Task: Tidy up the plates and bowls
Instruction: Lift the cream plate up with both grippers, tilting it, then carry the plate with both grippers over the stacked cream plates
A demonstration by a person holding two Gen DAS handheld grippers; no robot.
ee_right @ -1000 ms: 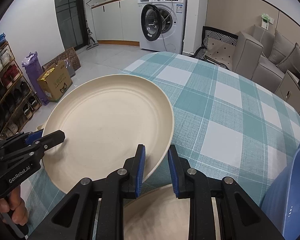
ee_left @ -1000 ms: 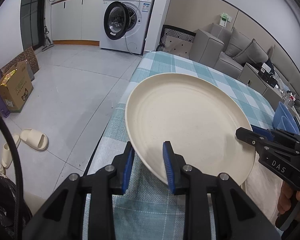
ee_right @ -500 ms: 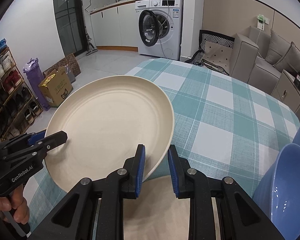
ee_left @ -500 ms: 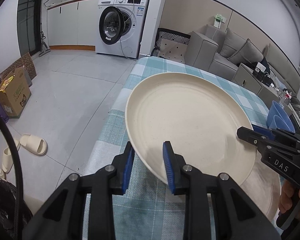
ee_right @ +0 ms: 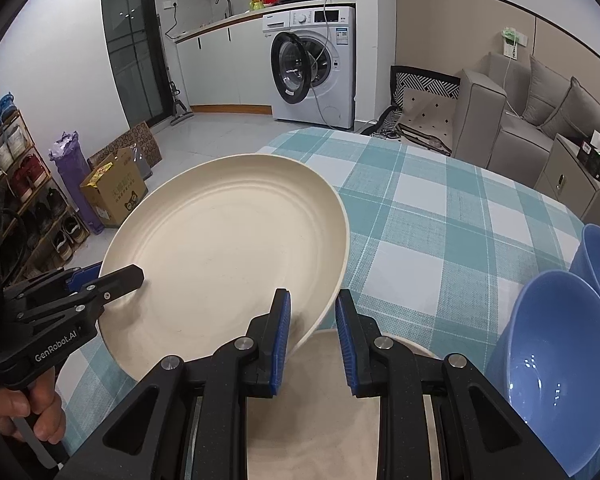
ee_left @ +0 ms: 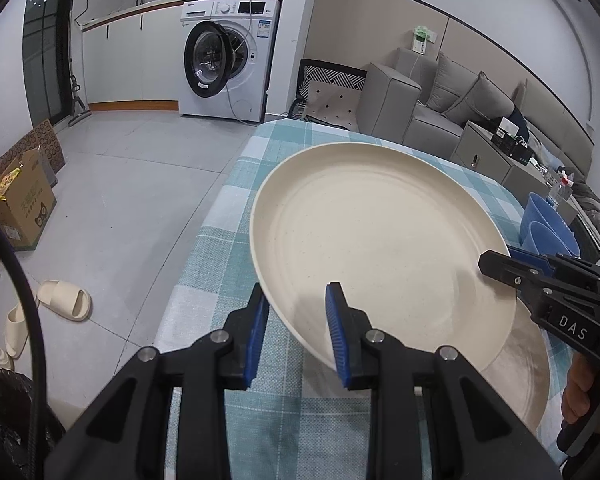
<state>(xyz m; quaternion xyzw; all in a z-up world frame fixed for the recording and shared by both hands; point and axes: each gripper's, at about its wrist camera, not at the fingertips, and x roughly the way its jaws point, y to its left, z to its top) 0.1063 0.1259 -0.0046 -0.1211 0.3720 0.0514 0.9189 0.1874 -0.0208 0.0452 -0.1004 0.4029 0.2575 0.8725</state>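
A large cream plate (ee_left: 380, 248) hangs tilted above the teal check tablecloth (ee_left: 220, 256), held at two sides. My left gripper (ee_left: 296, 308) is shut on its near rim. My right gripper (ee_right: 312, 308) is shut on the opposite rim of the same plate (ee_right: 228, 248). Each view shows the other gripper: the right gripper (ee_left: 500, 270) bites the plate's right edge, and the left gripper (ee_right: 128, 276) its left edge. A second cream plate (ee_left: 528, 360) lies on the cloth under the lifted one and also shows below my right fingers (ee_right: 320, 400). Two blue bowls (ee_right: 556, 352) stand at the right.
The table's left edge (ee_left: 204, 240) drops to a tiled floor with slippers (ee_left: 64, 300) and a cardboard box (ee_left: 20, 204). A washing machine (ee_left: 228, 60) and a grey sofa (ee_left: 440, 108) stand beyond the table. A shoe rack (ee_right: 16, 184) is at the far left.
Both grippers have risen with the cream plate between them. More of the lower plate now shows beneath it, and the blue bowls have come further into the right wrist view.
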